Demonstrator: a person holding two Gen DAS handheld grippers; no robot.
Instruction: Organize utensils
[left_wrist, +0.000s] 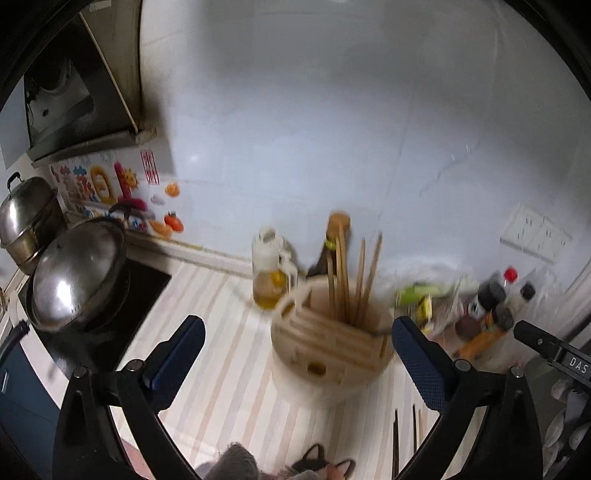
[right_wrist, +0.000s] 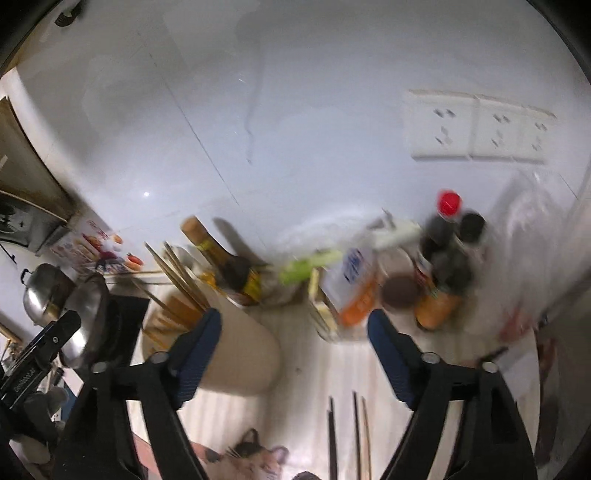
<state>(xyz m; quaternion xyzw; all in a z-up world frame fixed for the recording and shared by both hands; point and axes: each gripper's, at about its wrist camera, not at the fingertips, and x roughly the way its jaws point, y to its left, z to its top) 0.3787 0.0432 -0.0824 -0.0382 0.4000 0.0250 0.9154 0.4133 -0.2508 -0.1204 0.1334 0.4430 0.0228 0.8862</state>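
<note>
A round beige utensil holder stands on the striped counter and holds several wooden chopsticks. It also shows in the right wrist view, at the left. Loose chopsticks lie on the counter near the front edge; they also show in the left wrist view. My left gripper is open and empty, its fingers on either side of the holder and just in front of it. My right gripper is open and empty above the counter, right of the holder.
An oil jug and a dark bottle stand behind the holder. Sauce bottles and packets crowd the back right. A lidded wok and steel pot sit on the stove at left. A cat is at the front edge.
</note>
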